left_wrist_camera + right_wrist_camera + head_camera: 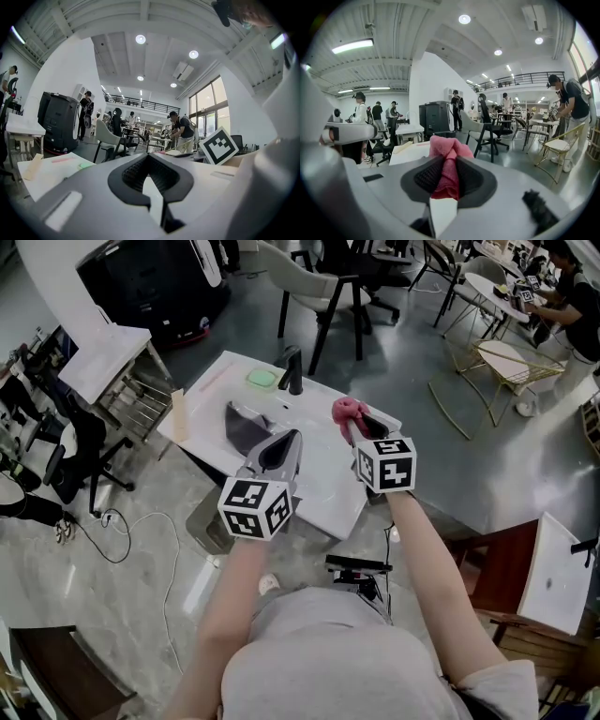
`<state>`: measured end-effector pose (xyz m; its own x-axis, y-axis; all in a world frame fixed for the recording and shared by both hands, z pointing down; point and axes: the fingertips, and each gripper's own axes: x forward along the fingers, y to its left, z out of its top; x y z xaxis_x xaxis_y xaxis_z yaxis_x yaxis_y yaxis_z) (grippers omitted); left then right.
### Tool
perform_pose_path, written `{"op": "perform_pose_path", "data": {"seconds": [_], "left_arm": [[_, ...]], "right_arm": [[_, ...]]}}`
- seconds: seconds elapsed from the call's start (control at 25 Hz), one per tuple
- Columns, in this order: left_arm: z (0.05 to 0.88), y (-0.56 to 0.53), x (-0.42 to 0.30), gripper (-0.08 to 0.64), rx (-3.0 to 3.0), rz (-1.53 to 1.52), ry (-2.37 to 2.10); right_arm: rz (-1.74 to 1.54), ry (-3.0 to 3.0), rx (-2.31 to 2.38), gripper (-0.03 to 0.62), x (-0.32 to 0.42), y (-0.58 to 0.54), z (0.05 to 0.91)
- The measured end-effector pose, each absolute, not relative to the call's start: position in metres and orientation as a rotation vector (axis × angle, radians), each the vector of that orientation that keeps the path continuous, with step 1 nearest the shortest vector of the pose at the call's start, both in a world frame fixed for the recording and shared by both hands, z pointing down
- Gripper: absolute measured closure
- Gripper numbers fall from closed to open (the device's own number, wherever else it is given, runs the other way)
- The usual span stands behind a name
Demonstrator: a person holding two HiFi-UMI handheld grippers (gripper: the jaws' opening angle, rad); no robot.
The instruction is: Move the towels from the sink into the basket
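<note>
Right gripper (448, 165) jaws clamped on pink towel (446, 146), which bunches between and above them. Left gripper (149, 157) jaws together, empty; grey towel (242, 426) just beyond them.

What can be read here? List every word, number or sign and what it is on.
None: no words or numbers are legible.
Cube on the left gripper: black-and-white square patterns, no letters.
Cube on the right gripper: the same.
</note>
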<state>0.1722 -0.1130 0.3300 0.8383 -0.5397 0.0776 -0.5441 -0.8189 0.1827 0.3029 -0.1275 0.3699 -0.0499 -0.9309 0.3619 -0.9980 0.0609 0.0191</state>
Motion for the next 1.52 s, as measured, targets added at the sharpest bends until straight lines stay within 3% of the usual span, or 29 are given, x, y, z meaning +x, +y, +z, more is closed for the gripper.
{"op": "perform_pose_path", "data": {"seconds": [1.52], "left_arm": [[0.336, -0.151, 0.028, 0.557, 2.662, -0.056, -1.056]], "right_arm": [[0.251, -2.448, 1.726, 0.495, 0.118, -0.141, 0.342]]}}
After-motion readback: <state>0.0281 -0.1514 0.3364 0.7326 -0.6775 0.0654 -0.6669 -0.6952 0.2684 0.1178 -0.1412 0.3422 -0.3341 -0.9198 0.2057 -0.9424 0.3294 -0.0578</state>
